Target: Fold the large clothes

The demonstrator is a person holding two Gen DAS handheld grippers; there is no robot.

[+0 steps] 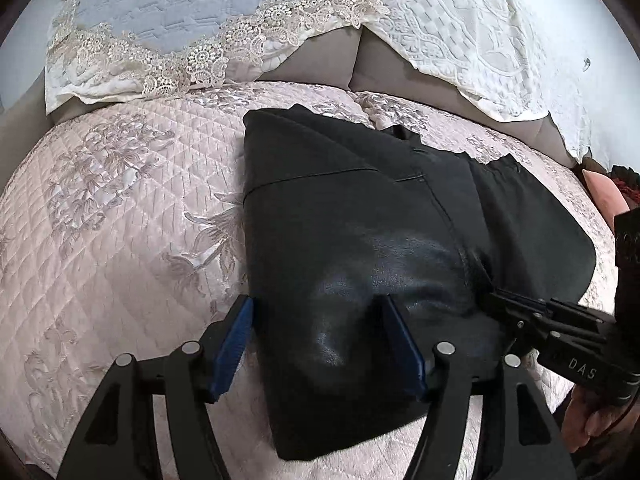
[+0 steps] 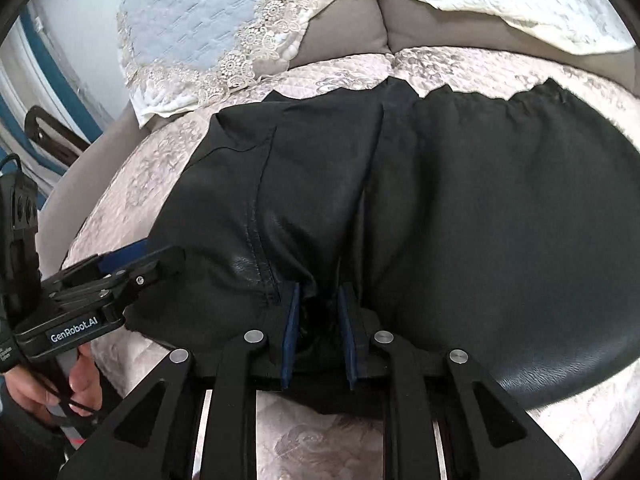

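Black leather-look garment (image 1: 360, 240), a large glossy dark piece already doubled over itself, lies on the pale pink quilted bedspread (image 1: 120, 220), taking up the middle and right of the bed. Seams and a gathered hem show at its far side. Which kind of garment it is I cannot tell for sure; it looks like trousers or a skirt.

Step in hand, as I judge it: mid-fold, with the near edge about to be taken or just let go.

Left tool (image 1: 316, 344): blue pads spread wide, straddling the near left corner of the garment. The cloth sits between them but the pads do not press on it, so it holds nothing.

Right tool (image 2: 318, 320): jaws narrow, a bunch of the black material pinched between the blue pads at the near edge by the centre seam. It looks gripped, though loosely.

Next move probably calls for the left tool to close on its corner, then both to lift the near edge and carry it toward the far hem, keeping the edge level.

Edges and room: bare bedspread is wide open on the left, with little of it showing on the right. The lace-trimmed white and blue pillows (image 1: 180, 32) stand well apart at the head, with the grey upholstered headboard (image 1: 320, 56) behind. The two tools are near each other, so watch for a clash.
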